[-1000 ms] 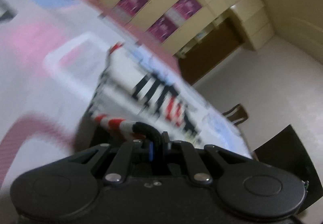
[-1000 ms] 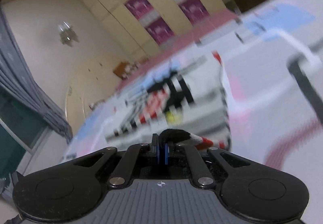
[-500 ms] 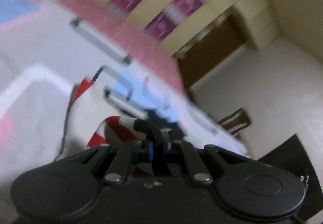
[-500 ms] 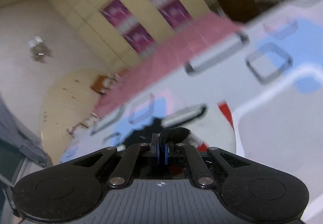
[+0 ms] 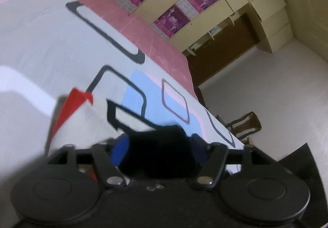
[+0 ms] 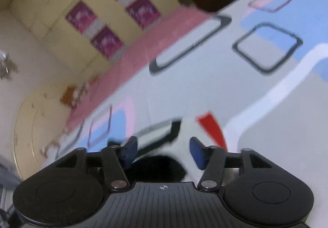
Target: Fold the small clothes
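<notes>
A small white garment with red and black trim [image 5: 82, 117] lies on the patterned bed sheet [image 5: 51, 43], right in front of both grippers. My left gripper [image 5: 158, 146] is open, its blue pads [image 5: 121, 149] spread apart, with the garment's black cuff [image 5: 160, 146] lying loose between them. In the right wrist view the same garment [image 6: 190, 135] shows its red edge [image 6: 211, 127], and my right gripper [image 6: 163, 152] is open above a black cuff [image 6: 157, 168].
The bed sheet [image 6: 225, 74] has grey, blue and pink shapes and a pink border [image 5: 143, 29]. Beyond it stand cream cupboards with purple posters [image 5: 172, 2], a dark wooden doorway [image 5: 223, 51] and a wooden chair [image 5: 244, 125].
Both grippers were shut on the garment's cuffs and carried them forward over the garment. Now both have opened and the cuffs lie loose on the bed.
</notes>
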A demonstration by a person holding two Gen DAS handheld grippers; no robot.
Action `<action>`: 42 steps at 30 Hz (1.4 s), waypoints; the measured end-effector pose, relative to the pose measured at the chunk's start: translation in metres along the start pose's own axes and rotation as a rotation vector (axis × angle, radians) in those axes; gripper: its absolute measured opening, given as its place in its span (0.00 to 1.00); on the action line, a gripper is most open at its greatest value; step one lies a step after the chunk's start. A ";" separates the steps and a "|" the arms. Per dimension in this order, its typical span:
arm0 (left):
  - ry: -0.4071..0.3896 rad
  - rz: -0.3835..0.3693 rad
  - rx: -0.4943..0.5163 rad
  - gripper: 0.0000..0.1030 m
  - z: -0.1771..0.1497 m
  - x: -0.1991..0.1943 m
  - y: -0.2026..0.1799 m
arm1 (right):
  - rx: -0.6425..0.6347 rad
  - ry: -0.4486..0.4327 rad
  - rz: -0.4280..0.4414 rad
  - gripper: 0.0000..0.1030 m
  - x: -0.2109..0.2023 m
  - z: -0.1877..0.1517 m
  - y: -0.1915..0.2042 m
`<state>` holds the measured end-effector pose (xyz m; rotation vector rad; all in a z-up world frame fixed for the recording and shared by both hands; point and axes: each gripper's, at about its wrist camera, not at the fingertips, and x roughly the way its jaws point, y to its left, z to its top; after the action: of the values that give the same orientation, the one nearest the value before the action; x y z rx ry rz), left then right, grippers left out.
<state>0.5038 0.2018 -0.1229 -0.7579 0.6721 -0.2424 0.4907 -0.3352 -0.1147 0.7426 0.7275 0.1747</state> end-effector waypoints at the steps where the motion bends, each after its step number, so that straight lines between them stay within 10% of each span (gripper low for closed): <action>1: 0.011 0.007 0.020 0.63 0.001 0.000 -0.002 | 0.003 -0.001 0.013 0.55 -0.001 0.003 -0.002; 10: 0.151 0.252 0.490 0.40 -0.014 0.017 -0.035 | -0.432 0.105 -0.087 0.54 0.008 -0.021 0.031; 12: 0.140 0.320 0.569 0.12 -0.020 0.021 -0.041 | -0.548 0.147 -0.147 0.14 0.021 -0.033 0.039; 15: 0.076 0.318 0.550 0.04 -0.020 0.011 -0.040 | -0.639 0.134 -0.168 0.02 0.023 -0.043 0.047; 18: -0.037 0.308 0.523 0.04 -0.015 -0.010 -0.041 | -0.632 0.035 -0.156 0.02 0.004 -0.041 0.049; 23: 0.049 0.348 0.486 0.05 -0.014 0.017 -0.025 | -0.643 0.110 -0.251 0.02 0.027 -0.048 0.036; 25: 0.053 0.349 0.478 0.10 -0.012 0.016 -0.026 | -0.641 0.095 -0.262 0.02 0.025 -0.048 0.039; 26: 0.054 0.352 0.475 0.27 -0.012 0.013 -0.027 | -0.636 0.089 -0.263 0.05 0.021 -0.048 0.042; 27: 0.039 0.370 0.487 0.54 -0.012 0.008 -0.031 | -0.633 0.074 -0.269 0.33 0.016 -0.047 0.044; 29: -0.038 0.361 0.545 0.67 -0.021 -0.008 -0.045 | -0.640 -0.031 -0.267 0.69 -0.002 -0.050 0.054; 33: 0.026 0.201 0.609 0.53 -0.046 0.001 -0.084 | -0.669 0.044 -0.124 0.31 0.000 -0.072 0.082; 42: 0.129 0.212 0.655 0.60 -0.081 0.040 -0.090 | -0.819 0.163 -0.036 0.31 0.050 -0.127 0.121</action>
<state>0.4856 0.0757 -0.1215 -0.0435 0.7325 -0.2966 0.4565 -0.1571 -0.1250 -0.0667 0.7411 0.4693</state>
